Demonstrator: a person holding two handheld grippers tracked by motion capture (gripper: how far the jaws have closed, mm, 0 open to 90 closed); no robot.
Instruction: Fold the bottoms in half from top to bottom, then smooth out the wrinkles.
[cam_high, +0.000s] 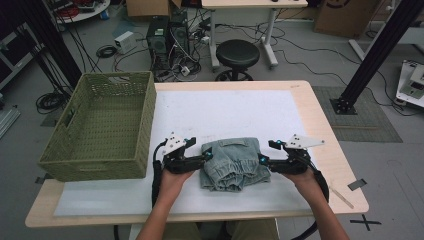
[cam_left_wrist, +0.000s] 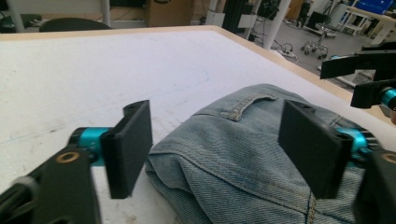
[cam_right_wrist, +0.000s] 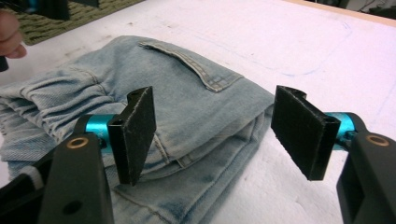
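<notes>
A folded pair of light blue jeans (cam_high: 234, 162) lies on the white mat (cam_high: 225, 107) near the table's front. My left gripper (cam_high: 206, 157) sits at the jeans' left edge and my right gripper (cam_high: 263, 160) at their right edge. In the left gripper view the left gripper (cam_left_wrist: 215, 140) stands open, its black jaws astride the corner of the denim (cam_left_wrist: 233, 163) without pressing on it. In the right gripper view the right gripper (cam_right_wrist: 215, 126) is open too, with the folded edge of the jeans (cam_right_wrist: 154, 79) below the gap between its pads.
A green woven basket (cam_high: 95, 167) stands on the table's left side, overhanging its edge. Behind the table are a black stool (cam_high: 237, 52), a computer tower (cam_high: 167, 37) and cables on the floor. Bare mat stretches beyond the jeans.
</notes>
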